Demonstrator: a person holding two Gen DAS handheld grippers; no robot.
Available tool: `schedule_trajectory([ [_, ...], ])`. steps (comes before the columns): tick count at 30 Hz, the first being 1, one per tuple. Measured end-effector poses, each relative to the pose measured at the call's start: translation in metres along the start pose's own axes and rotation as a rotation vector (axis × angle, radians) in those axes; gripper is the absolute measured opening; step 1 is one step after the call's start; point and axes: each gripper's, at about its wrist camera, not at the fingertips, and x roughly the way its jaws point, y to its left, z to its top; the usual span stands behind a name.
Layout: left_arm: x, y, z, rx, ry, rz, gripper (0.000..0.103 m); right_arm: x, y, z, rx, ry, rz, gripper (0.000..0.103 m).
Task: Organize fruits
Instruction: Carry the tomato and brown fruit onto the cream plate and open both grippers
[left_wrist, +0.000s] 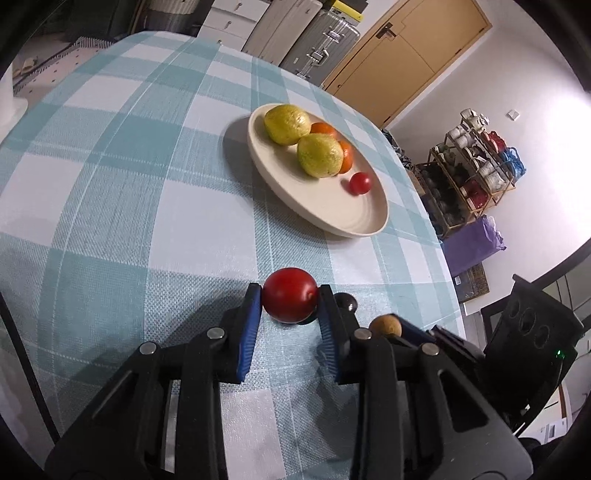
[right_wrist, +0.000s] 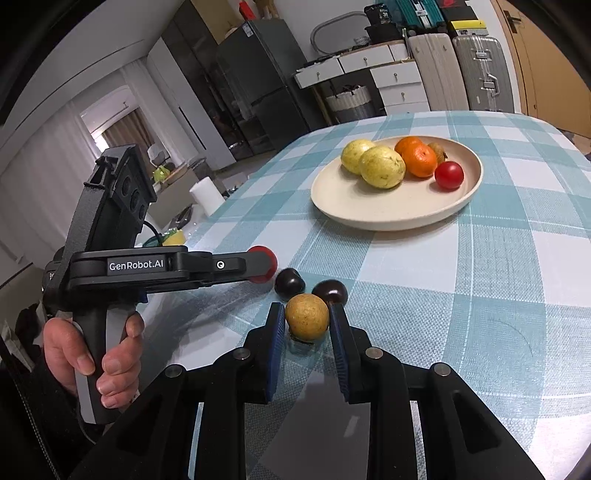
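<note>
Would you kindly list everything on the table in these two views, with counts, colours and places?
Plate: one, cream, far part of the table.
Yellow-green fruits: two, on the plate.
Oranges: two, orange, on the plate behind them.
Small brown fruit: one, on the plate, mostly hidden.
Small red fruit: one, on the plate.
Dark fruits: two, near-black, on the cloth.
Red fruit: one, between the left gripper's pads.
Tan fruit: one, between the right gripper's pads.
Tablecloth: one, teal and white check.
Left gripper: black, blue pads.
Right gripper: black, blue pads.
Left hand: on its handle.
</note>
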Motion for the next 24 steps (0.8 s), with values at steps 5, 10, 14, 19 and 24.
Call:
schedule_trajectory([
  [5,-0.005,-0.007,0.015,0.033,-0.02,0.0,0.027,-0.008,-0.005,0.013,-0.008,-0.039,-0.023,0.025],
  [10,-0.005,-0.011,0.036,0.041,-0.036,-0.014,0.027,-0.015,-0.009,0.036,-0.03,-0.078,-0.04,0.025],
  [14,-0.001,-0.016,0.058,0.056,-0.047,-0.026,0.027,-0.009,-0.013,0.056,-0.047,-0.092,-0.049,0.025],
  [19,0.008,-0.019,0.084,0.06,-0.054,-0.038,0.027,0.006,-0.015,0.072,-0.064,-0.084,-0.058,0.025],
  [24,0.021,-0.016,0.106,0.05,-0.05,-0.035,0.027,0.025,-0.017,0.088,-0.062,-0.068,-0.053,0.025],
])
